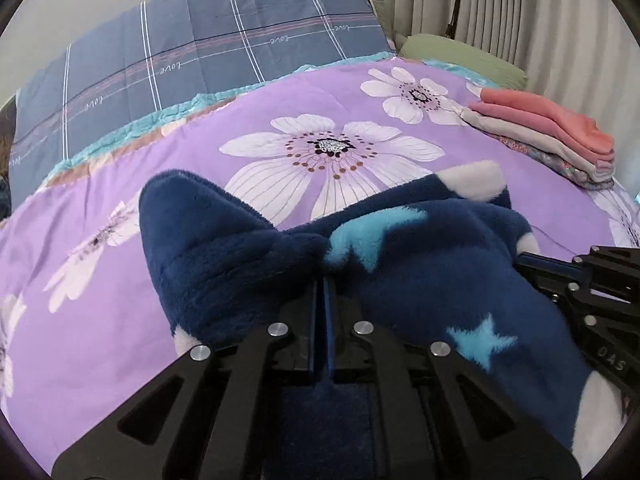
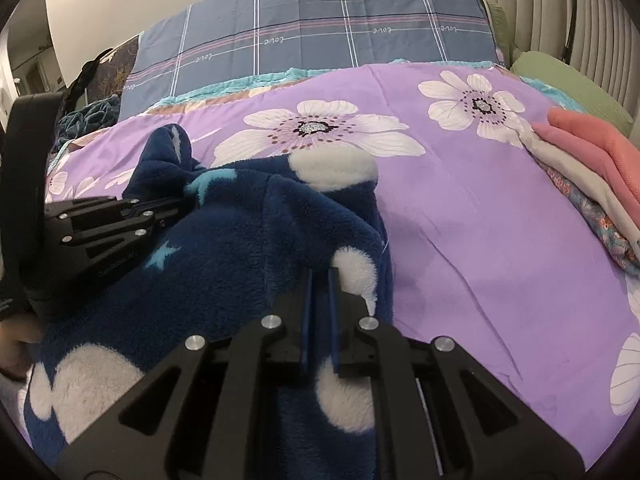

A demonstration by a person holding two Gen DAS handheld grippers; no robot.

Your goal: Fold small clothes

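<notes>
A navy fleece garment (image 1: 420,272) with light blue stars and white patches lies bunched on the purple flowered bedspread (image 1: 248,120). My left gripper (image 1: 322,280) is shut on a fold of it near the middle. My right gripper (image 2: 320,276) is shut on the garment's (image 2: 256,264) right edge beside a white patch. The right gripper shows at the right edge of the left wrist view (image 1: 532,260), and the left gripper at the left of the right wrist view (image 2: 176,206).
A stack of folded clothes (image 1: 556,136), pink on top, sits at the right of the bed and shows in the right wrist view (image 2: 592,168). A blue plaid pillow (image 1: 208,48) and a green pillow (image 1: 460,56) lie at the head. Curtains (image 1: 520,8) hang behind.
</notes>
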